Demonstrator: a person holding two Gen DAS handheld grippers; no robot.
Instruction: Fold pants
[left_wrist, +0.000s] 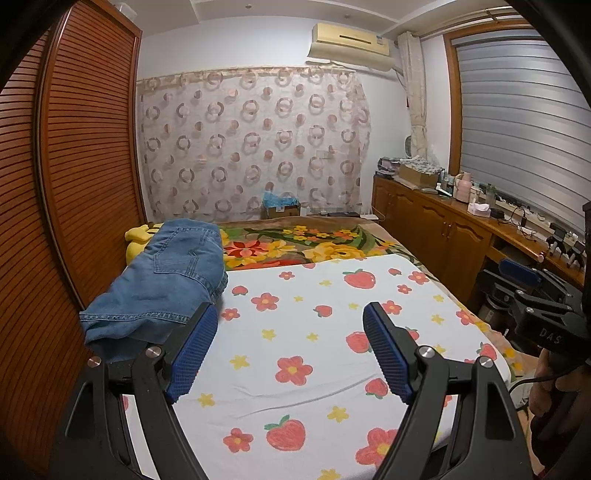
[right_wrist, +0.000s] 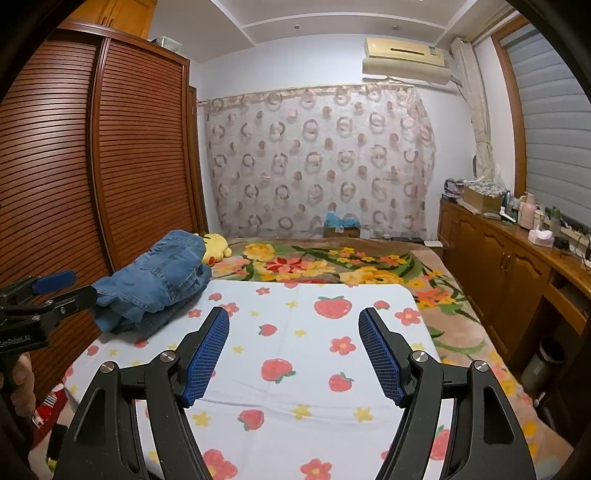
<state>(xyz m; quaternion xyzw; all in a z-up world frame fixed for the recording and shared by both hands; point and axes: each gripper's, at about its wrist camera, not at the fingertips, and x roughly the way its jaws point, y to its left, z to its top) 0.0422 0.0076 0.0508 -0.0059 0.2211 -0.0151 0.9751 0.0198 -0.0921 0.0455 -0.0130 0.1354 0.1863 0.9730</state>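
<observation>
the left tongs (left_wrist: 290, 325) hang released over the white sheet (left_wrist: 325, 354) printed with strawberries and flowers, the blue pads (left_wrist: 386, 354) spread wide with only bare sheet between them. the right tongs (right_wrist: 293, 328) are likewise released above the same sheet, nothing between the pads.

the pants (left_wrist: 166, 280), blue denim, lie in a folded heap at about ten o'clock of the left tongs, on the bed's far left edge beside the slatted wooden wardrobe (left_wrist: 85, 158). their near hem sits just behind the tip of the left finger in the left wrist view; whether they touch cannot be told. in the right wrist view the pants (right_wrist: 159, 280) lie at ten o'clock, apart from the right tongs, with a yellow plush toy (right_wrist: 216, 247) just behind them. a floral blanket (left_wrist: 314, 243) covers the bed at twelve o'clock beyond the sheet.
</observation>
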